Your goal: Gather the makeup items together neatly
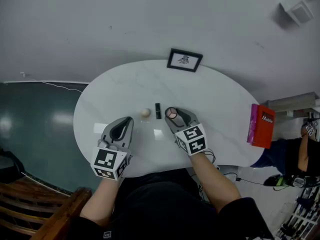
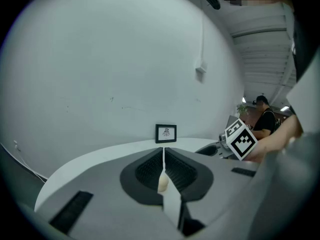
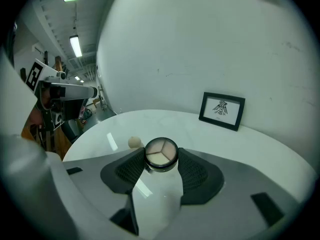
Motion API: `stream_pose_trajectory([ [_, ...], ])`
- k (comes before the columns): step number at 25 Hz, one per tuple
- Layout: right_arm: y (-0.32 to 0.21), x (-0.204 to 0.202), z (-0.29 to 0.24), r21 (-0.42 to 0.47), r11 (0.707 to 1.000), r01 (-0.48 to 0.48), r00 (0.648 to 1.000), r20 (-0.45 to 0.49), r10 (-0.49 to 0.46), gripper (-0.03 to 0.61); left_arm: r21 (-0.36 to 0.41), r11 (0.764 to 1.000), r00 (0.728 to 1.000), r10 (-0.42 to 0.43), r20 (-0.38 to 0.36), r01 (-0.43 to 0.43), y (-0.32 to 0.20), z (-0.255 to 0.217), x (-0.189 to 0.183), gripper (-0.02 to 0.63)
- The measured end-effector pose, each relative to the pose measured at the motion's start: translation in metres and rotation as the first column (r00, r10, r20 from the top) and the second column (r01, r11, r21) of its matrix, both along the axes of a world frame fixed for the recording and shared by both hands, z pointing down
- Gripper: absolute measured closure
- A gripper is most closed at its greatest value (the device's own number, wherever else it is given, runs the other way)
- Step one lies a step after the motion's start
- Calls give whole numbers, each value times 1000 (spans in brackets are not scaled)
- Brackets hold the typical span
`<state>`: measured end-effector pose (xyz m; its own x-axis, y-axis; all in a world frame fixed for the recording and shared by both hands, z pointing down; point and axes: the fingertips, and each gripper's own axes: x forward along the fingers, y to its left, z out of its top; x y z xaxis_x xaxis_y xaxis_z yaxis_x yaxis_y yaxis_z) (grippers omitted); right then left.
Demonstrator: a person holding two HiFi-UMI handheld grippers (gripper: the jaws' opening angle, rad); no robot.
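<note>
On the white oval table (image 1: 220,104) lie a beige sponge (image 1: 145,112) and a black lipstick tube (image 1: 158,110), side by side near the middle. My right gripper (image 1: 172,115) is shut on a round black compact (image 3: 161,153) with three pale shades, just right of the lipstick. The sponge (image 3: 134,142) shows to the compact's left in the right gripper view. My left gripper (image 1: 127,121) is shut with nothing in it, its tips a little short and left of the sponge. In the left gripper view the sponge (image 2: 162,182) peeks out just beyond the closed jaws.
A small black picture frame (image 1: 184,60) stands at the table's far edge. A red and pink book (image 1: 262,125) stands at the right edge. A dark wooden chair (image 1: 45,209) is at the lower left. Another person (image 2: 263,118) sits off to the right.
</note>
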<state>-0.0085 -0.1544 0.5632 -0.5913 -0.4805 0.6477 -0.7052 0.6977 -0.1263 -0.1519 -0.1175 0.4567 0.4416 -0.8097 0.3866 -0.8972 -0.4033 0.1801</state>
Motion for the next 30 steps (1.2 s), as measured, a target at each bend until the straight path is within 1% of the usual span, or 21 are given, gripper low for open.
stream_pose_trajectory([
  [7,-10,-5,33,-40,999,30,999,-18,-31,374,-45,998,999,-37,20,38,-14,19,-14,592],
  [15,-21,6,60,-64,998,26,999,-40,-29,374,-89,996,999,-22,23,24,-18,40,0,592],
  [20,-21,8,72,-70,997,42,996,-71,-47,374,-102,995,1000,-15,28,18,-20,44,6,592],
  [24,-22,12,79,-63,997,37,995,-95,-43,374,-106,994,999,-18,31,21,-21,46,5,592],
  [30,-21,15,79,-63,998,30,994,-102,-37,374,-105,994,999,-23,30,26,-17,44,3,592],
])
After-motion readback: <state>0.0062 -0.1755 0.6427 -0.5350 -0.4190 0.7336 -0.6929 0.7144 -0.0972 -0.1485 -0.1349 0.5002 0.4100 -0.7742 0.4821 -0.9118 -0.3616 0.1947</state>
